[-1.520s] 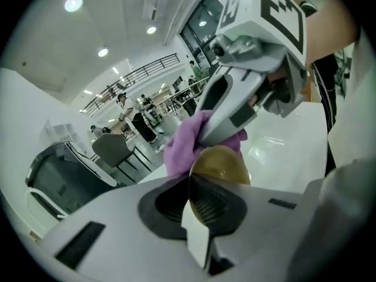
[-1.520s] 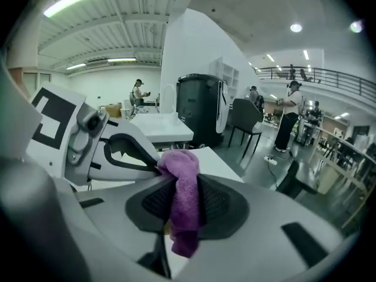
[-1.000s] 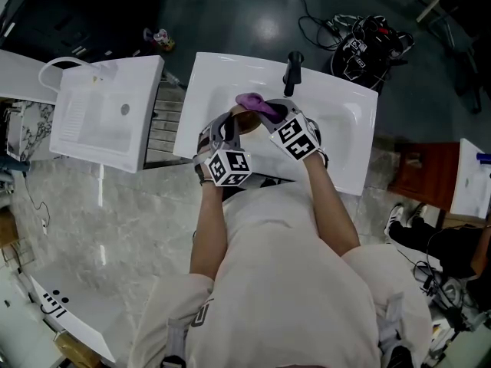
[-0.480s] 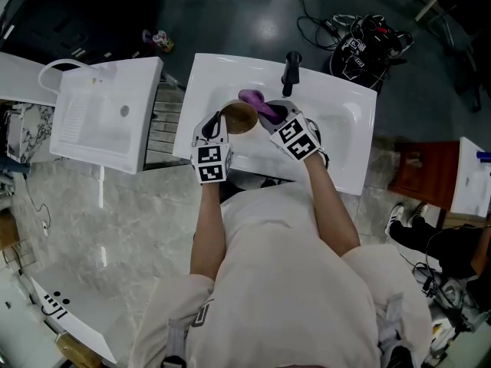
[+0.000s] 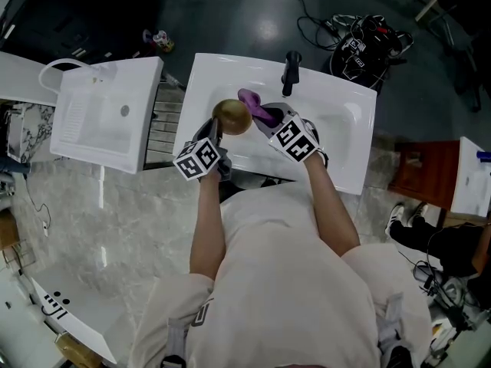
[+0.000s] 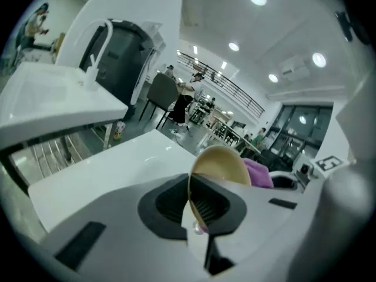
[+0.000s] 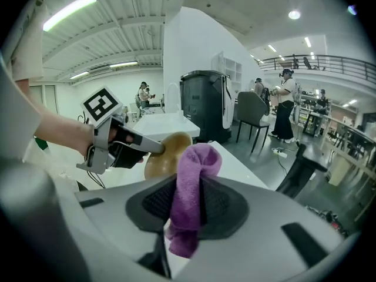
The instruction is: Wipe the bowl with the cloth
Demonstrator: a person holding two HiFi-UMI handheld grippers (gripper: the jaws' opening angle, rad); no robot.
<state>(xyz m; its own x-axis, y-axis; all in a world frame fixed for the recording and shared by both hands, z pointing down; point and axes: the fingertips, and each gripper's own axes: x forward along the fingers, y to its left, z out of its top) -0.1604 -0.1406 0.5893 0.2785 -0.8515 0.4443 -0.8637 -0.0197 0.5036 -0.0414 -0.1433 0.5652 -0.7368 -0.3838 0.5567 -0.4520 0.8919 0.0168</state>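
Over the white sink [image 5: 337,106], my left gripper [image 5: 217,134] is shut on the rim of a tan wooden bowl [image 5: 232,116], held on edge with its rounded outside up. The bowl [image 6: 218,163] fills the gap between the left jaws, with purple cloth [image 6: 258,173] just behind it. My right gripper [image 5: 266,118] is shut on that purple cloth [image 5: 253,102], which sticks out past the jaws beside the bowl. In the right gripper view the cloth [image 7: 191,198] hangs between the jaws and the bowl [image 7: 166,155] sits just beyond it, held by the left gripper [image 7: 141,144].
A black faucet [image 5: 290,71] stands at the sink's far rim. A second white basin [image 5: 107,113] lies to the left, with a metal rack [image 5: 165,121] between them. Cables and gear [image 5: 368,44] lie on the dark floor beyond.
My left gripper has turned and swung left, tipping the bowl from open side up to its rounded outside up. The right gripper with the cloth has stayed almost still.
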